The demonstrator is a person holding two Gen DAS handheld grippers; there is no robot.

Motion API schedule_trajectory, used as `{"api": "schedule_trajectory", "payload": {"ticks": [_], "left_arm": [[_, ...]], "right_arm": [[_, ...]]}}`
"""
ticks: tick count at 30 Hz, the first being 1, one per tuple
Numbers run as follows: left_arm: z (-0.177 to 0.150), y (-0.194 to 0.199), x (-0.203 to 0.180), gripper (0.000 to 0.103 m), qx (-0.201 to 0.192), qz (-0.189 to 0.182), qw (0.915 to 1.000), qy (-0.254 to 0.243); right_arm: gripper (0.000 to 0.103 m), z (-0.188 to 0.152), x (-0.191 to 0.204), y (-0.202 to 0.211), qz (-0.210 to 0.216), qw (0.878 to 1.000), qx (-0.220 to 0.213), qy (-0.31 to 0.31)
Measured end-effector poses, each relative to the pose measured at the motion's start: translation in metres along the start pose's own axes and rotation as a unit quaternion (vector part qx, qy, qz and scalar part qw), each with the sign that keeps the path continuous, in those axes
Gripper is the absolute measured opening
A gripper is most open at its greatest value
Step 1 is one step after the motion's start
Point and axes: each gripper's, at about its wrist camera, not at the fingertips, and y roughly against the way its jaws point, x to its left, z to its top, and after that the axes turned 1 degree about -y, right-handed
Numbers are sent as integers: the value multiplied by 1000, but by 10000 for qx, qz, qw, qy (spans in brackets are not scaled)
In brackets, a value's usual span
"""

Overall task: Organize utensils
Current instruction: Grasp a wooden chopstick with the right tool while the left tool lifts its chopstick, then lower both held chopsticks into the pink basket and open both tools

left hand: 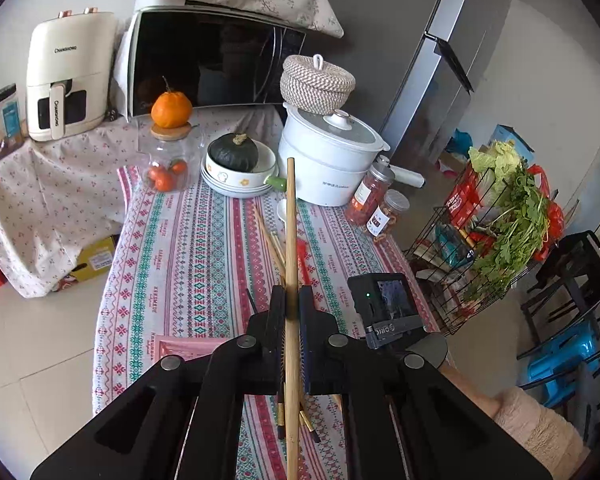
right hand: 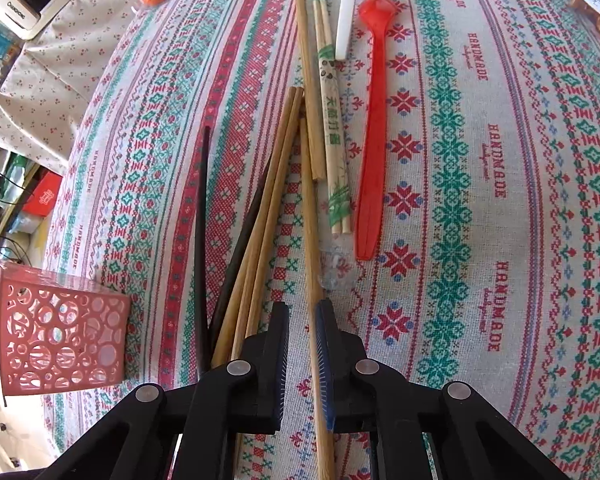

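Our left gripper (left hand: 291,300) pinches a long pale wooden chopstick (left hand: 291,216); our right gripper (right hand: 302,316) seems nearly closed around another light wooden chopstick (right hand: 314,264), contact unclear.

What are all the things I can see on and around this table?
wooden chopstick: one, tan, held in the left gripper
loose chopsticks: several, tan and dark, on the tablecloth
wrapped chopsticks: one pair, paper sleeve, beside the red spoon
red spoon: one, on the cloth
white spoon: one, above the red spoon
holder: one, red, cut-out pattern, left edge
white pot: one, lidded, table's far end
squash: one, dark green, in bowl
microwave: one, black door, behind
left gripper: black, shut on chopstick
right gripper: black, around a chopstick
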Motion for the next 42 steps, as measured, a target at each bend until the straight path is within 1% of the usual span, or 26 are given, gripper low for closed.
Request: {"api": "schedule_trajectory", "payload": {"ticks": [1, 3, 4, 7, 11, 15, 17, 19, 21, 23, 25, 28, 31, 33, 35, 36, 42], "left_arm": [[-3, 2, 3, 6, -15, -6, 10000, 16], [-11, 6, 10, 6, -50, -12, 10000, 72], [-14, 8, 14, 6, -75, -27, 9999, 117], [-19, 14, 26, 6, -223, 28, 9995, 229], [-19, 26, 36, 6, -555, 100, 9979, 325], [-14, 42, 41, 6, -1070, 135, 9936, 329], [-12, 49, 41, 6, -1382, 154, 9898, 302], [-11, 54, 41, 6, -1739, 233, 9842, 232], [-12, 55, 41, 6, -2090, 362, 9771, 177], [-14, 52, 44, 6, -2418, 590, 9685, 107], [-14, 45, 48, 6, -2606, 676, 9631, 56], [-16, 31, 53, 6, -2847, 923, 9542, -34], [-21, 13, 54, 6, -2911, 1240, 9485, -168], [-25, -1, 53, 6, -2855, 1438, 9470, -321], [-29, -12, 53, 6, -2804, 1522, 9469, -392], [-30, -16, 55, 6, -2766, 1553, 9476, -383], [-40, -40, 64, 6, -2309, 1645, 9584, -328]], "right_arm": [[12, -1, 4, -3, -122, 9999, -6, 80], [7, -1, 13, -4, -387, 9987, -90, 326], [6, -2, 16, -5, -508, 9977, -115, 444], [6, -8, 21, -4, -782, 9955, -187, 511], [6, -22, 20, 20, -749, 9944, -574, 476], [6, -34, 24, 59, -714, 9898, -1137, 482], [6, -41, 24, 80, -613, 9863, -1457, 465], [6, -47, 29, 94, -529, 9814, -1784, 476], [6, -52, 30, 107, -395, 9776, -2024, 412], [6, -55, 31, 119, -201, 9748, -2197, 331], [6, -58, 35, 131, -74, 9697, -2416, 352], [6, -64, 43, 145, -46, 9614, -2711, 466], [6, -65, 46, 150, -56, 9559, -2891, 512], [6, -66, 47, 150, -9, 9554, -2908, 517], [6, -66, 47, 148, -23, 9549, -2917, 544], [6, -67, 48, 148, -42, 9544, -2930, 567], [6, -75, 56, 146, -40, 9477, -3114, 699]]}}
